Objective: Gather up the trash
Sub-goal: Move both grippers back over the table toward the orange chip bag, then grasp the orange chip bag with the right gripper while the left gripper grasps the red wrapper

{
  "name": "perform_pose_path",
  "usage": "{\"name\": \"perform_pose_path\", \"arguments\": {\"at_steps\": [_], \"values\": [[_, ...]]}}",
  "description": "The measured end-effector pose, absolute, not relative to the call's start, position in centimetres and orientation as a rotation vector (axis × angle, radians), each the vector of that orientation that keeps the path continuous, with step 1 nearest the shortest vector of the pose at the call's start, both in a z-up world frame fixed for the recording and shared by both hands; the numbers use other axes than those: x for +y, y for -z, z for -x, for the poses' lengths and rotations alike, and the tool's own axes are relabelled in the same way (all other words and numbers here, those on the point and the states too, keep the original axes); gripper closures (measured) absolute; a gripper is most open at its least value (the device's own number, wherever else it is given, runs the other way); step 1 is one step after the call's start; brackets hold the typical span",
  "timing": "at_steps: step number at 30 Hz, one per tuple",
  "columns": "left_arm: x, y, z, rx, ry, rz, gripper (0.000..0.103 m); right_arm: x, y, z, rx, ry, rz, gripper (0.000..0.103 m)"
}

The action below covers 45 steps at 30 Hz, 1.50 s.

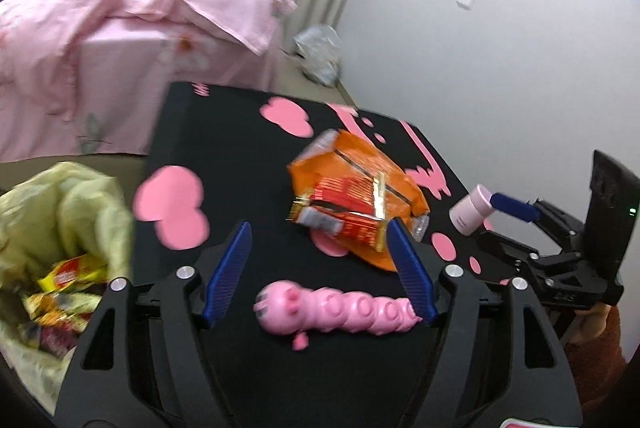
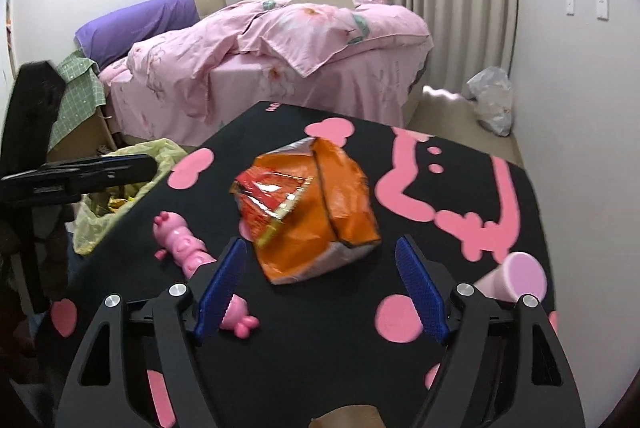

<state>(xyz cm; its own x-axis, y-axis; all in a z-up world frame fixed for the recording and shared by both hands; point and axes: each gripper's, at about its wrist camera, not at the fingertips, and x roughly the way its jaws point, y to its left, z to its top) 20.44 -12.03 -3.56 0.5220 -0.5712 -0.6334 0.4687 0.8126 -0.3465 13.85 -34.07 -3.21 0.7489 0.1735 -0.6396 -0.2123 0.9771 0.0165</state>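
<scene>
bedroom w/ pink-quilted bed (image 2: 280, 39) behind a black table mat (image 2: 320, 348) w/ pink blobs. orange snack bag (image 2: 316, 211) lies mid-mat, pink toy (image 2: 180, 240) just left of it, yellow bin bag (image 1: 60, 211) off mat's left edge. left gripper (image 1: 320, 260) & right gripper (image 2: 320, 288) both wide apart, holding nothing.

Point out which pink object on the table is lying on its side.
The small pink bottle at the table's right edge; the pink caterpillar toy is segmented.

Behind the right-hand jaw the pink toy (image 1: 340, 312) loses its tail end, print on the orange snack bag (image 1: 356, 195) ahead of the jaws is smeared unreadable, and the trash bag's (image 1: 60, 211) wrappers blur together.
</scene>
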Motion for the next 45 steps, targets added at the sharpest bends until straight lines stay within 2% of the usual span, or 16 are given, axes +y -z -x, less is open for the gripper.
{"name": "perform_pose_path", "arguments": {"at_steps": [4,8,16,21,22,23,24,26,28,30,32,37,45], "values": [[-14.5,4.8,-22.1,0.889,0.635,0.155,0.032,-35.8,3.5,-13.1,0.687,-0.171,0.049,0.03],[-15.4,5.3,-22.2,0.883,0.574,0.153,0.032,-37.1,4.6,-13.0,0.728,-0.133,0.03,0.03],[-10.8,4.0,-22.3,0.781,0.393,0.204,0.032,-37.4,6.2,-14.5,0.722,-0.227,-0.043,0.03],[-9.2,3.5,-21.7,0.784,0.421,0.222,0.032,-36.0,6.1,-20.0,0.701,-0.228,-0.033,0.03],[-9.1,3.6,-21.7,0.788,0.424,0.225,0.032,-36.1,6.7,-21.5,0.736,-0.236,-0.055,0.032],[-8.9,3.6,-21.7,0.792,0.427,0.228,0.032,-36.1,7.4,-22.8,0.781,-0.256,-0.09,0.04],[-8.7,3.7,-21.6,0.796,0.431,0.232,0.032,-36.0,8.4,-23.8,0.838,-0.29,-0.133,0.053],[-8.4,3.9,-21.7,0.804,0.442,0.241,0.032,-35.8,9.3,-23.9,0.889,-0.348,-0.171,0.066],[-8.5,4.2,-21.7,0.816,0.458,0.247,0.032,-35.5,9.6,-22.5,0.884,-0.348,-0.158,0.071],[-9.0,4.8,-21.9,0.843,0.492,0.252,0.032,-35.8,9.3,-20.3,0.866,-0.328,-0.162,0.081],[-10.0,5.1,-21.8,0.861,0.526,0.248,0.032,-36.7,8.8,-17.5,0.836,-0.285,-0.2,0.084],[-13.9,5.4,-20.9,0.893,0.635,0.184,0.032,-38.0,7.9,-10.8,0.737,-0.058,-0.112,0.084],[-18.6,5.6,-17.9,0.957,0.79,0.075,0.032,-41.7,8.4,-6.4,0.757,0.006,-0.182,0.084]]}}
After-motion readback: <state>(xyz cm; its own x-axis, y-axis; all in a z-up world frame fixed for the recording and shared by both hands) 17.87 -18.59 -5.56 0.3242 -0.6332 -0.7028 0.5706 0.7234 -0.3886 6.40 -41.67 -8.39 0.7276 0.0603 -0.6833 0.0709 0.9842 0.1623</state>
